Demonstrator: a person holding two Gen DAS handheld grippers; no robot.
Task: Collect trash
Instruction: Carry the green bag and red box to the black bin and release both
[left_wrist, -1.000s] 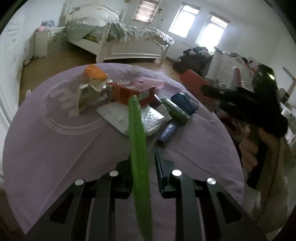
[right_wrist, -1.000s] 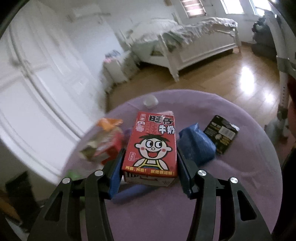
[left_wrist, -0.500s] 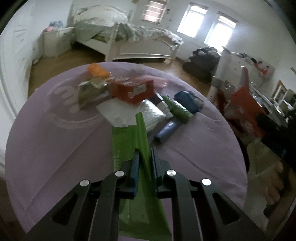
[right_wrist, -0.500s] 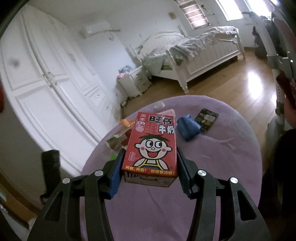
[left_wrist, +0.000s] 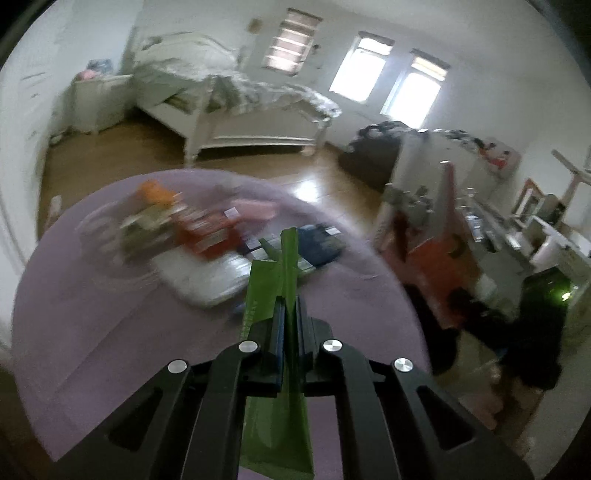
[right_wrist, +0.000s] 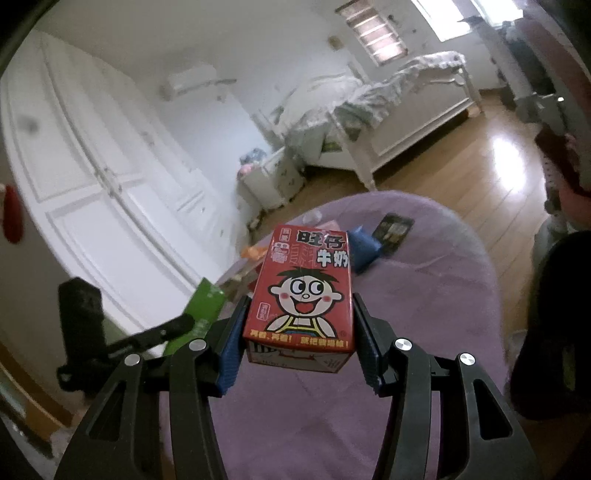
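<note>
With the left gripper (left_wrist: 290, 314) clamped on a green wrapper (left_wrist: 275, 288) and the right gripper (right_wrist: 301, 325) gripping a red carton (right_wrist: 303, 295) above the surface (right_wrist: 424, 295), both loads seemingly need a bin, unseen here.

Left tongs (left_wrist: 290, 314) pinched tight on green wrapper (left_wrist: 275, 291), jaws just closed; blurred trash pile (left_wrist: 207, 236) ahead on purple tabletop (left_wrist: 92, 314), bed (left_wrist: 236, 110) beyond.
</note>
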